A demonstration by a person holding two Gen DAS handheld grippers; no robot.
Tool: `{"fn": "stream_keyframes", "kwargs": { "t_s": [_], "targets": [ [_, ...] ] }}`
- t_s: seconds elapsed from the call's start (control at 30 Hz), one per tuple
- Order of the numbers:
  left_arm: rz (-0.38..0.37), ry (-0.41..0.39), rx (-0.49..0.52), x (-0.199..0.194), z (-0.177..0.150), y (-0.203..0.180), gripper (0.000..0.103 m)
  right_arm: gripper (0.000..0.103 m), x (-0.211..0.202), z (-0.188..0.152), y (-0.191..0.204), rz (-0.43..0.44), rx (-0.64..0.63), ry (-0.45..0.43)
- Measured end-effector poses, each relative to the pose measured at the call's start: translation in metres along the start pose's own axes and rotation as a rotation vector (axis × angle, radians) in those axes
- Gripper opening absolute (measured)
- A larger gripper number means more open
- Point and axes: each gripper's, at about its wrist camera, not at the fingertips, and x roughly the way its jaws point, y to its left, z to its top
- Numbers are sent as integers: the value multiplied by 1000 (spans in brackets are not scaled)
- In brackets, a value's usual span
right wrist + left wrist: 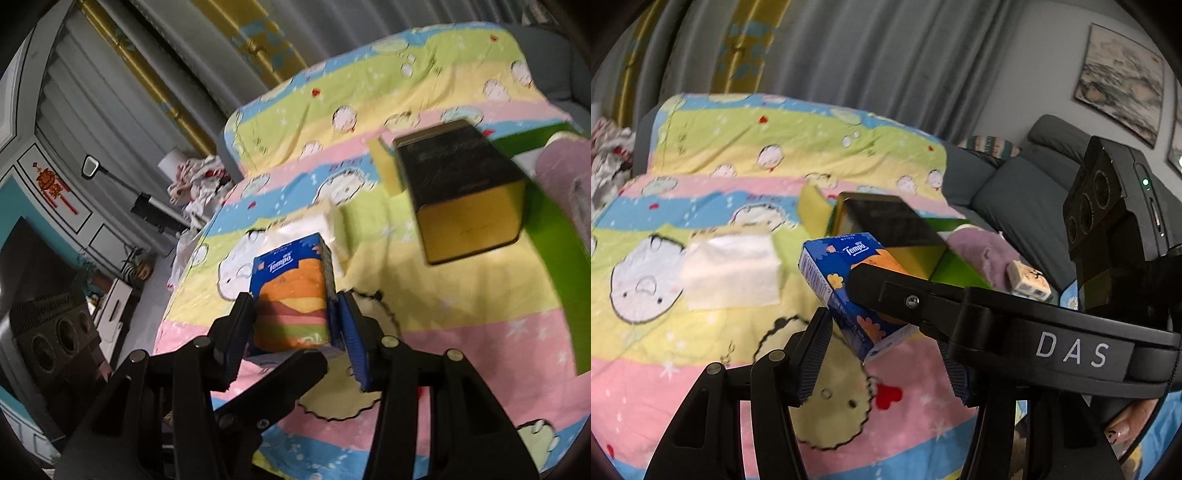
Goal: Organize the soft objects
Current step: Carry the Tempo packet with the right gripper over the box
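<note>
My right gripper (295, 325) is shut on a blue Tempo tissue pack (291, 295) and holds it above the striped cartoon blanket (443, 295). In the left wrist view the same pack (846, 280) hangs in front of me with the right gripper's arm across it. My left gripper (886, 354) is open and empty, just below the pack. A white tissue stack (731, 273) lies on the blanket to the left. A black and gold box (461, 192) stands beyond, next to a green box (956, 258) with a purple soft cloth (979, 247) on it.
A yellow sponge (812, 210) stands behind the black box. A small cream block (1028, 282) lies near the purple cloth. A grey sofa (1015, 192) is at the right, curtains behind. Crumpled clothes (195, 184) lie at the bed's far edge, with a speaker (55, 339) nearby.
</note>
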Motion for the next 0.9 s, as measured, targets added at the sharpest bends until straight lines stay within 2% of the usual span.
{"fn": "stream_keyframes", "kwargs": {
  "t_s": [0.4,0.73,0.9],
  "targets": [
    [-81,-55,144,22,21,-69,58,49,-63,13,-51,-2,109,-181],
    [-204,-52,249,53,27,-122,58,49,-109,9,-93,-64,199,-319],
    [-232,-37,305,72,28,-144,58,49,-126,4,-119,-76,272,-383]
  ]
}}
